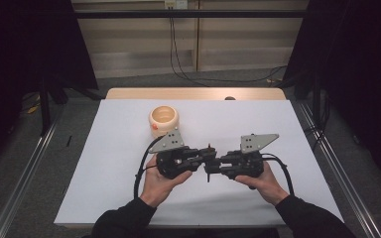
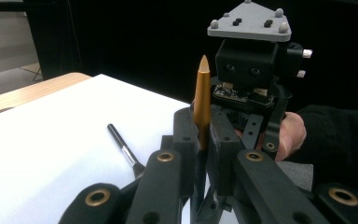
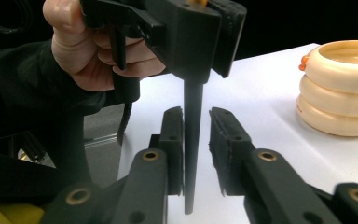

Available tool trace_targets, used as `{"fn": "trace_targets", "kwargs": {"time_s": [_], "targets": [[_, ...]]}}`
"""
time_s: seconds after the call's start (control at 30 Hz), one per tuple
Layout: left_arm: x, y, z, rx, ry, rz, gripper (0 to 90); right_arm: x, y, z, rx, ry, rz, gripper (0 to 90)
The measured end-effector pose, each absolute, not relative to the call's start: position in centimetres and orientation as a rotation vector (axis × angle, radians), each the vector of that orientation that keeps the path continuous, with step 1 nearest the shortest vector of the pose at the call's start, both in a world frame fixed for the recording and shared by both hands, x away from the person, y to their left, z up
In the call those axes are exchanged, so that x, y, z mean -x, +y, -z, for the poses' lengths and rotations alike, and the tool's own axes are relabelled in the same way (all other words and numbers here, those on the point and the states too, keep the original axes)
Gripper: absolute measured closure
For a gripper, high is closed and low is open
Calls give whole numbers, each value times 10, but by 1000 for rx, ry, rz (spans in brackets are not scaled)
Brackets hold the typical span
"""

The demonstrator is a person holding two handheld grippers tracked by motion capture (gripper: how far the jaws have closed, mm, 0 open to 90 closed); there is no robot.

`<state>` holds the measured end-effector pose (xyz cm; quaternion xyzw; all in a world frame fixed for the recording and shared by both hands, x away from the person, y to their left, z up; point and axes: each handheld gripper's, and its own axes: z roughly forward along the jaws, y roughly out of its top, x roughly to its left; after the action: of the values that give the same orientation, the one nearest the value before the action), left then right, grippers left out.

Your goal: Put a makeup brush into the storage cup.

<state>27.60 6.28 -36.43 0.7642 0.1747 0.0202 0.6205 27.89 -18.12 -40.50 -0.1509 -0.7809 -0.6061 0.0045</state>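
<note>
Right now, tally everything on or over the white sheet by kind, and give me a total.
Grippers: 2, the left gripper and the right gripper
Cream ribbed pot: 1
Gold-tipped stick, held upright: 1
Black-handled brush, lying flat: 1
Total: 5

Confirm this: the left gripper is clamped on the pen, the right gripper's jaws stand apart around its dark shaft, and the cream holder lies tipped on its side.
Wrong on one count: the cream holder stands upright with its mouth up, as the high view shows. The left gripper is clamped on the pen, and the right gripper's jaws stand apart around its dark shaft.
</note>
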Motion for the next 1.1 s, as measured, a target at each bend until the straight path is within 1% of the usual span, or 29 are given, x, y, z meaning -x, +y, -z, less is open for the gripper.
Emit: {"fn": "trace_targets", "kwargs": {"time_s": [0.03, 0.07, 0.1, 0.17, 0.2, 0.27, 0.33, 0.37, 0.4, 0.5, 0.57, 0.77, 0.93, 0.97, 1.03, 1.1], "targets": [[-276, 63, 364, -1756, 403, -42, 838, -279, -182, 405, 483, -2455, 1897, 635], [-276, 64, 364, -1760, 403, -46, 838, -279, -182, 405, 483, -2455, 1897, 635], [-276, 63, 364, -1752, 410, -46, 838, -279, -182, 405, 497, -2466, 1898, 595], [-276, 64, 364, -1756, 415, -51, 838, -279, -184, 406, 513, -2479, 1898, 547], [-277, 64, 364, -1759, 419, -55, 838, -279, -184, 406, 521, -2477, 1899, 499], [-278, 64, 363, -1766, 421, -55, 838, -279, -185, 405, 534, -2489, 1901, 464], [-278, 65, 363, -1767, 431, -53, 838, -278, -186, 404, 551, -2503, 1902, 407], [-278, 65, 363, -1771, 433, -57, 838, -277, -188, 404, 575, -2508, 1909, 343], [-278, 66, 363, -1776, 429, -58, 838, -277, -188, 404, 575, -2508, 1909, 343], [-278, 67, 363, -1768, 435, -59, 838, -277, -191, 403, 615, -2518, 1920, 246], [-279, 68, 362, -1764, 439, -60, 838, -277, -193, 403, 631, -2524, 1922, 223], [-279, 70, 360, -1769, 444, -62, 838, -278, -198, 401, 701, -2508, 1945, 59], [-280, 73, 359, -1767, 451, -71, 838, -279, -202, 403, 721, -2532, 1928, 19], [-280, 73, 358, -1760, 453, -68, 838, -278, -202, 403, 726, -2529, 1930, 26], [-281, 75, 358, -1757, 460, -73, 838, -278, -205, 403, 729, -2531, 1943, 68], [-283, 77, 358, -1762, 464, -74, 838, -278, -208, 402, 779, -2529, 1953, 73]]}}
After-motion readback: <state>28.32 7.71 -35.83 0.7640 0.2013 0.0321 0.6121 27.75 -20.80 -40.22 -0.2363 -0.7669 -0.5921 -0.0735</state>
